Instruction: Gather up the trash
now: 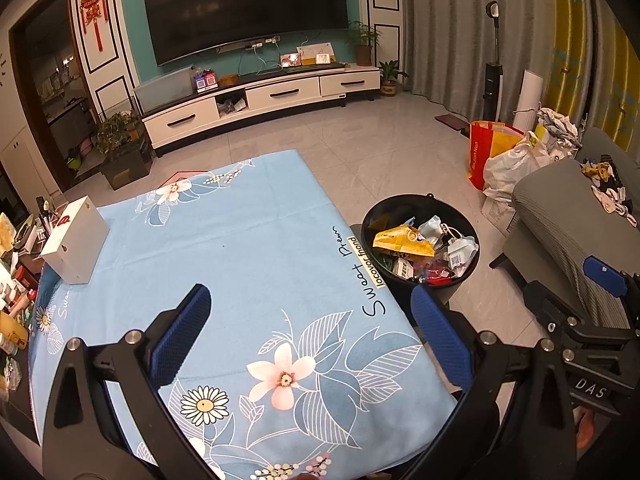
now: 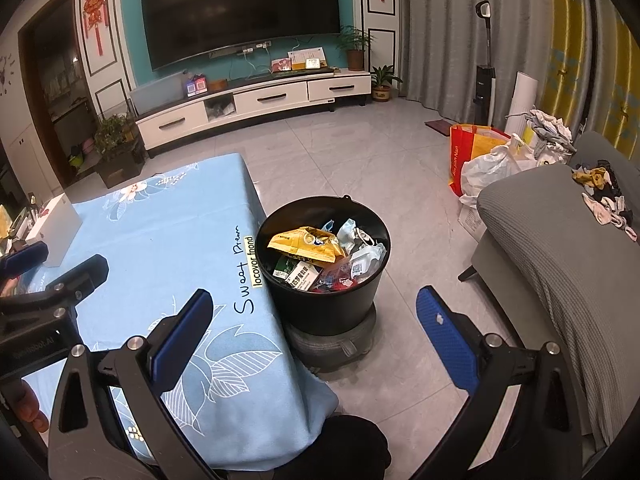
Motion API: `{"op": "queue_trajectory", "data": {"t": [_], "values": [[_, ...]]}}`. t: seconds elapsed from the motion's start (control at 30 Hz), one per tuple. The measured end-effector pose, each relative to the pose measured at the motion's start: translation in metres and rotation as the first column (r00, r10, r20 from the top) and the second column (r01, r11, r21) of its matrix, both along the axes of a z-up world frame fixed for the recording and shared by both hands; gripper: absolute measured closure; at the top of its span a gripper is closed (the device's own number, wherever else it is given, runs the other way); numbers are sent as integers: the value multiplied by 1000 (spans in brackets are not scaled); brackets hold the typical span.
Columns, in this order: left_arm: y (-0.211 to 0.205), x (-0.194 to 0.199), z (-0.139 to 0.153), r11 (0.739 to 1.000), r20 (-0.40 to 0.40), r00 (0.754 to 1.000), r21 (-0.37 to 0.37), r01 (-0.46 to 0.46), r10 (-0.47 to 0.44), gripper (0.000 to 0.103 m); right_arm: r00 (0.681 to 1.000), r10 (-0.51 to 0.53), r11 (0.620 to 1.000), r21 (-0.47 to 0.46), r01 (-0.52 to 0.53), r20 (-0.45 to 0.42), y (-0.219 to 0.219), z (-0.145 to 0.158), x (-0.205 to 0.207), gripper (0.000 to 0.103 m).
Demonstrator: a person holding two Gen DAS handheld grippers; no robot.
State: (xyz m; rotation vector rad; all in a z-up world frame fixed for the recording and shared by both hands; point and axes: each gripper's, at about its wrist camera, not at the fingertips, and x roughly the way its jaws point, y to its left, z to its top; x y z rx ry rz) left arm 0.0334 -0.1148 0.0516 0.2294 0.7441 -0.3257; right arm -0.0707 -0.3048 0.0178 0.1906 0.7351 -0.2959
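A black bucket (image 1: 372, 222) (image 2: 320, 304) stands on a grey cushion (image 2: 336, 350) on the floor, right of the table. It holds trash: a yellow wrapper (image 1: 402, 242) (image 2: 306, 244), face masks (image 2: 360, 256) and a green and white box (image 2: 300, 274). My left gripper (image 1: 310, 334) is open and empty above the blue floral tablecloth (image 1: 224, 248). My right gripper (image 2: 314, 336) is open and empty, near the bucket at the table's edge. A white box (image 1: 74, 240) sits at the table's far left.
A grey sofa (image 2: 560, 248) with socks lies to the right. Bags (image 2: 480, 160) stand on the floor beyond it. A TV stand (image 1: 260, 96) lines the far wall. Cluttered items (image 1: 12, 280) sit left of the table.
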Motion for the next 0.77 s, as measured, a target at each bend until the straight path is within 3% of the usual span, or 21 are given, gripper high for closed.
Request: {"op": "queue_trajectory", "data": {"t": [0.77], "values": [[2, 2, -2, 1000, -13, 1000, -3, -24, 24, 3, 1000, -2, 1000, 0, 2, -1, 0, 0, 2, 4]]}}
